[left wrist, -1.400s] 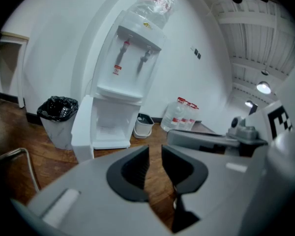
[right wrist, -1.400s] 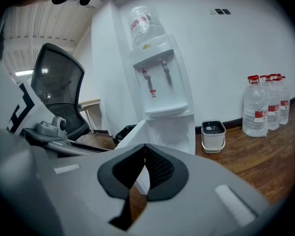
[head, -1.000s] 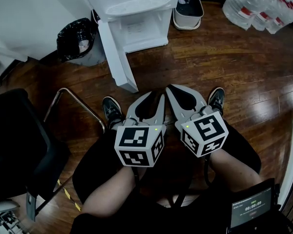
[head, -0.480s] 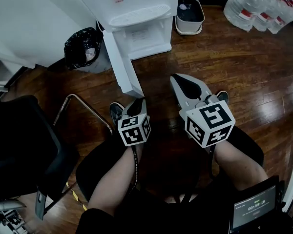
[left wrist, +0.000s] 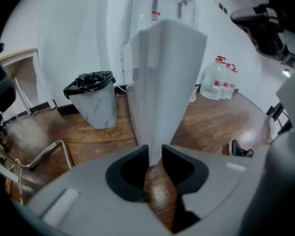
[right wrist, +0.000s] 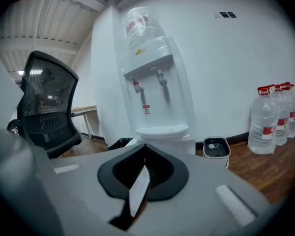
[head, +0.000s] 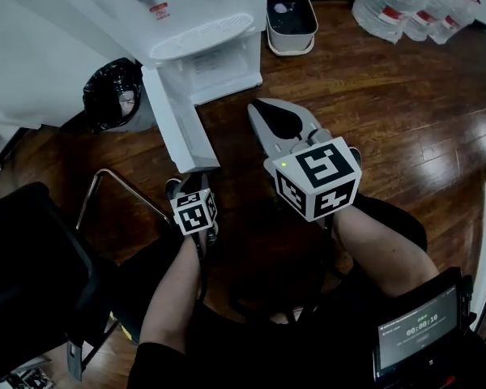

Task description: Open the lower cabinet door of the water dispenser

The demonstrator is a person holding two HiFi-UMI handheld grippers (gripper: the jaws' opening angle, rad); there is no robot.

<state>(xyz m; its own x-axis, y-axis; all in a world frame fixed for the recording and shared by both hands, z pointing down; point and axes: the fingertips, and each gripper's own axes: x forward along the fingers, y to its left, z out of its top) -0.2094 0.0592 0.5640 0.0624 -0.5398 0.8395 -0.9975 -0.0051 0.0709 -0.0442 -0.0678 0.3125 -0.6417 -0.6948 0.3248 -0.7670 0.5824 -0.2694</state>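
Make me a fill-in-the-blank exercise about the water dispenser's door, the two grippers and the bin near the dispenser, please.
1. The lower cabinet door of the water dispenser stands ____.
2. The gripper whose open jaws line up with the door's free edge is the ____ one.
3. The right gripper has its jaws ____.
4. The trash bin beside the dispenser holds a bag of ____ colour.
Missing words: open; left; shut; black.

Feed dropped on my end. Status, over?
Left gripper open, jaws astride free edge of cabinet door, contact unclear. Right gripper shut, empty. Door swung out from water dispenser. Trash bin beside door, apart.
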